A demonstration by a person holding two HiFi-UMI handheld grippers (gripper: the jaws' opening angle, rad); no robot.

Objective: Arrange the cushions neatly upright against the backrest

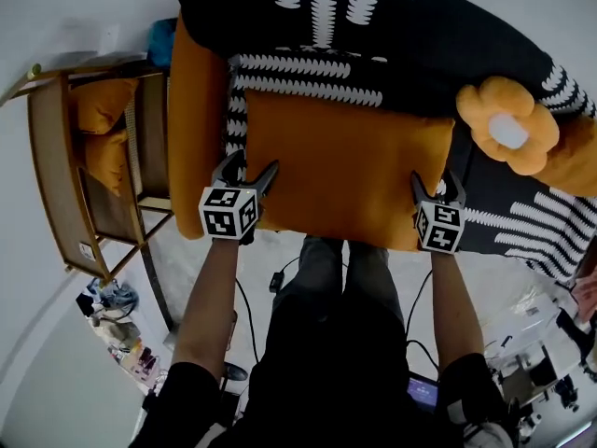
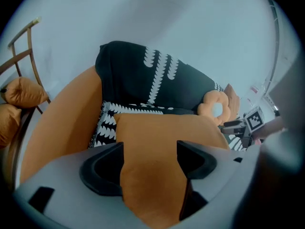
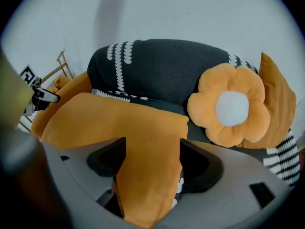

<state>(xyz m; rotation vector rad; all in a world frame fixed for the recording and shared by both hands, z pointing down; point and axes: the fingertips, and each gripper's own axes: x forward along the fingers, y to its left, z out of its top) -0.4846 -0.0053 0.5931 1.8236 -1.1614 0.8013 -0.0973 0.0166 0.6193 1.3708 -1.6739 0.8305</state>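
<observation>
Head view: left gripper and right gripper each clamp a near corner of the orange cushion lying ahead on the black sofa, while a wooden rack left of the left gripper holds orange pillows; left gripper view: orange cushion pinched between the jaws; right gripper view: same, with flower cushion ahead-right.

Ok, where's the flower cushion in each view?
Head view: flower cushion at upper right.
Left gripper view: small, right of centre, beyond the flat orange cushion.
Right gripper view: large, right of centre.
Shared landmark: the flat orange cushion; in all three views the flower sits just past its far right corner.
</observation>
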